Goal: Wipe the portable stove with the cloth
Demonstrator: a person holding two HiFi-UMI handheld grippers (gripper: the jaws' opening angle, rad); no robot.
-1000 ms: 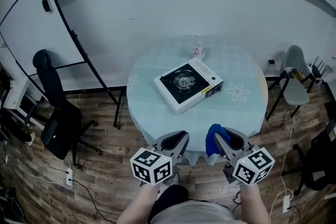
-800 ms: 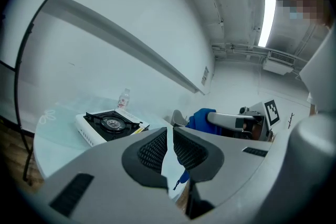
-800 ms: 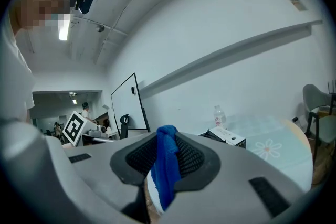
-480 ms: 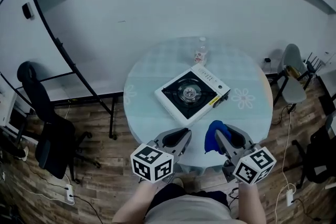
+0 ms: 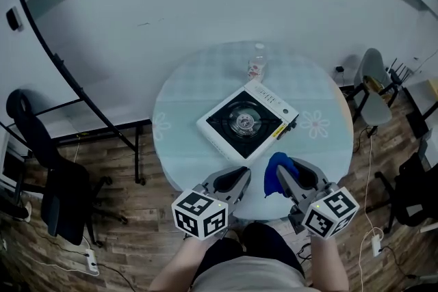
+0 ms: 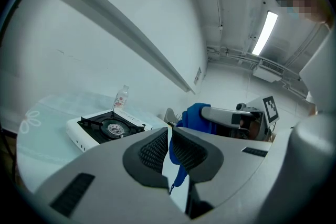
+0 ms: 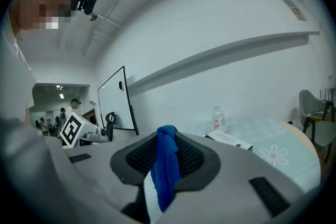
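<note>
The white portable stove [image 5: 246, 121] with a black burner top sits in the middle of the round table [image 5: 185, 147]; the left gripper view shows the stove [image 6: 107, 127] low at left. My right gripper [image 5: 286, 178] is shut on a blue cloth [image 5: 276, 167] near the table's front edge, short of the stove. In the right gripper view the cloth [image 7: 166, 165] hangs pinched between the jaws. My left gripper [image 5: 236, 179] hovers beside it, shut with nothing in it, its jaws almost touching.
A clear plastic bottle [image 5: 256, 63] stands behind the stove. A whiteboard stand [image 5: 75, 85] and a black office chair [image 5: 48, 174] are at the left. A grey chair [image 5: 373, 78] stands at the right. Wood floor surrounds the table.
The view has moved closer over the table; the stove now lies nearer both grippers. Both grippers keep their hold and spacing.
</note>
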